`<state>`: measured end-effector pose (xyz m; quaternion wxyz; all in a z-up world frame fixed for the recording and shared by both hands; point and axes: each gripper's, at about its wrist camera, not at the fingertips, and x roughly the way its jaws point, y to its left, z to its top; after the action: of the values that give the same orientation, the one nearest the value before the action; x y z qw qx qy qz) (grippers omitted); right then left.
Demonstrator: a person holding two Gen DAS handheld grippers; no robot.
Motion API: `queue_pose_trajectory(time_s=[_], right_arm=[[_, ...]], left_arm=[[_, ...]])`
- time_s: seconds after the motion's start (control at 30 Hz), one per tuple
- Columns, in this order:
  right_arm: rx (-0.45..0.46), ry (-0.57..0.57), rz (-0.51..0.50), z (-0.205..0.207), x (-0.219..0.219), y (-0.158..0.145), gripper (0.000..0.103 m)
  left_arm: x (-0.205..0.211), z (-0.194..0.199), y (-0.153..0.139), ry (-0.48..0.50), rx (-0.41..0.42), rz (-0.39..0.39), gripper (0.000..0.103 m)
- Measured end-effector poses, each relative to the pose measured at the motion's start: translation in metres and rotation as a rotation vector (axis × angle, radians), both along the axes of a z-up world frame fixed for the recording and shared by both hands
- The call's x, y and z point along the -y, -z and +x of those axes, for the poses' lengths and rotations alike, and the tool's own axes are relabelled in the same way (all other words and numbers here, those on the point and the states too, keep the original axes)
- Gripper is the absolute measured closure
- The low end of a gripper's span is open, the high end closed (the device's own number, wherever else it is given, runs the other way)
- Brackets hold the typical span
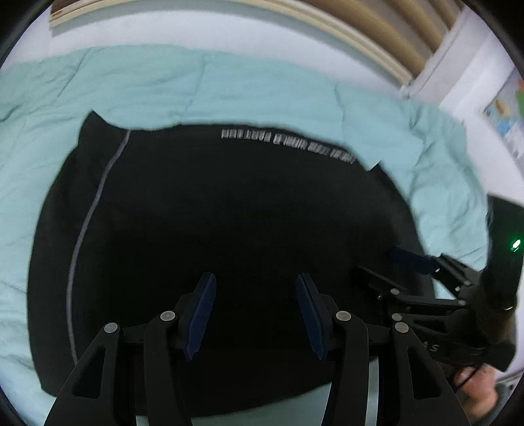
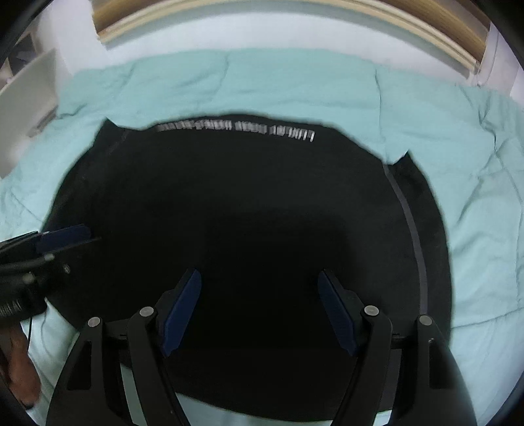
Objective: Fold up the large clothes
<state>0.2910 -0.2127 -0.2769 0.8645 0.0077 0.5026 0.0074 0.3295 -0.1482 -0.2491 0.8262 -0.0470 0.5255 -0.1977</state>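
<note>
Black linkage arms filled the bottom of each wrist view, two per finger, four per gripper. The left gripper [image 1: 255, 314] had its two blue-padded fingers [image 1: 200, 316] standing apart, roughly half spread, with nothing between them but the dark cloth well below; it gripped nothing. The right gripper [image 2: 258, 311] stood wider, its two blue pads [image 2: 181, 311] well apart and likewise empty. Each gripper also showed at the edge of the other's view: the right one at the right side of the left wrist view, with one green light [image 1: 515, 244] glowing on its body, and the left one at the left side of the right wrist view. Part of a hand [image 2: 18, 370] was visible at the lower left of the right wrist view.

Beneath both grippers lay one black garment [image 1: 229, 229], spread flat, with neither gripper touching it. Two thin grey piping lines ran along it, one near each side edge [image 1: 95, 209] [image 2: 411, 222]. One row of white lettering [image 2: 235, 126], blurred beyond reading, ran along its far edge.

One pale teal quilt [image 1: 163, 85] lay under the garment and reached out beyond it on the left, right and far sides. Beyond the quilt was a white strip of bedding, then one wooden headboard [image 2: 294, 13] with pale ridges.
</note>
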Motion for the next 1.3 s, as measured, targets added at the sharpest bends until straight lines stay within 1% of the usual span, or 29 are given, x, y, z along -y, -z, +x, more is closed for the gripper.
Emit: queue_pose_trajectory(time_s=[0.03,0.07,0.13,0.2,0.33,0.4,0.47,0.5,0.53,0.57,0.6,0.63,0.67,0.73,0.77,0.8,0.83,0.9,0.97,1.0,1.03,1.1,1.2,1.27,1.3], right_arm=[[-0.015,0.004,0.010,0.001,0.000,0.007,0.027],[-0.035,0.007,0.027,0.003,0.002,0.015,0.027],[-0.052,0.001,0.028,0.008,0.004,0.031,0.025],[-0.035,-0.005,0.003,0.006,0.000,0.041,0.023],[-0.038,0.011,0.028,0.007,0.002,0.046,0.022],[-0.055,0.004,0.037,0.007,0.006,0.039,0.022],[-0.065,-0.004,0.071,0.009,0.013,0.025,0.022],[-0.050,-0.012,0.094,0.009,0.018,0.012,0.022],[-0.032,-0.015,0.101,0.011,0.023,0.004,0.022],[0.002,-0.012,0.095,0.012,0.028,-0.010,0.022],[0.029,-0.004,0.085,0.014,0.031,-0.021,0.022],[0.057,0.005,0.076,0.020,0.036,-0.033,0.022],[0.068,0.010,0.075,0.026,0.040,-0.039,0.022],[0.074,0.038,0.058,0.049,0.049,-0.045,0.022],[0.073,0.047,0.052,0.056,0.050,-0.044,0.022],[0.065,0.049,0.056,0.067,0.052,-0.039,0.022],[0.047,0.047,0.070,0.078,0.049,-0.030,0.022],[-0.050,0.049,0.106,0.102,0.054,-0.004,0.022],[-0.119,0.049,0.106,0.116,0.056,0.020,0.022],[-0.137,0.044,0.092,0.120,0.055,0.032,0.021],[-0.134,0.043,0.079,0.121,0.055,0.039,0.019],[-0.131,0.046,0.071,0.121,0.057,0.047,0.017],[-0.136,0.049,0.085,0.120,0.061,0.047,0.017],[-0.130,0.057,0.100,0.111,0.067,0.037,0.018],[-0.120,0.065,0.112,0.102,0.071,0.027,0.019]], left_arm=[[0.004,0.002,0.009,0.012,-0.032,0.018,0.048],[0.006,0.007,0.022,0.014,-0.067,0.019,0.048],[0.003,0.020,0.041,-0.004,-0.115,-0.006,0.047],[0.004,0.026,0.048,-0.004,-0.121,0.002,0.047],[0.009,0.025,0.049,-0.001,-0.098,0.032,0.044],[0.008,0.022,0.040,-0.003,-0.105,0.017,0.044],[0.001,0.025,0.024,0.005,-0.113,-0.042,0.044],[-0.002,0.026,0.017,0.010,-0.115,-0.078,0.044],[-0.008,0.032,0.006,0.018,-0.128,-0.159,0.044],[-0.011,0.037,-0.003,0.023,-0.130,-0.212,0.044],[-0.014,0.042,-0.012,0.024,-0.116,-0.244,0.044],[-0.015,0.049,-0.021,0.018,-0.091,-0.246,0.044],[-0.014,0.057,-0.028,0.011,-0.067,-0.228,0.043],[-0.012,0.074,-0.032,0.003,-0.036,-0.159,0.043],[-0.007,0.084,-0.028,-0.005,-0.038,-0.108,0.043],[-0.005,0.091,-0.022,-0.012,-0.054,-0.076,0.043],[-0.001,0.104,-0.009,-0.020,-0.093,-0.037,0.044],[0.004,0.117,0.013,-0.017,-0.142,-0.014,0.044],[0.007,0.124,0.027,-0.015,-0.162,0.018,0.044],[0.009,0.128,0.033,-0.015,-0.165,0.038,0.044],[0.010,0.131,0.038,-0.016,-0.168,0.052,0.043],[0.017,0.135,0.044,-0.024,-0.177,0.058,0.042],[0.010,0.132,0.039,-0.026,-0.180,0.038,0.041],[0.003,0.125,0.027,-0.017,-0.198,-0.003,0.041],[-0.007,0.118,0.015,-0.010,-0.201,-0.045,0.041]])
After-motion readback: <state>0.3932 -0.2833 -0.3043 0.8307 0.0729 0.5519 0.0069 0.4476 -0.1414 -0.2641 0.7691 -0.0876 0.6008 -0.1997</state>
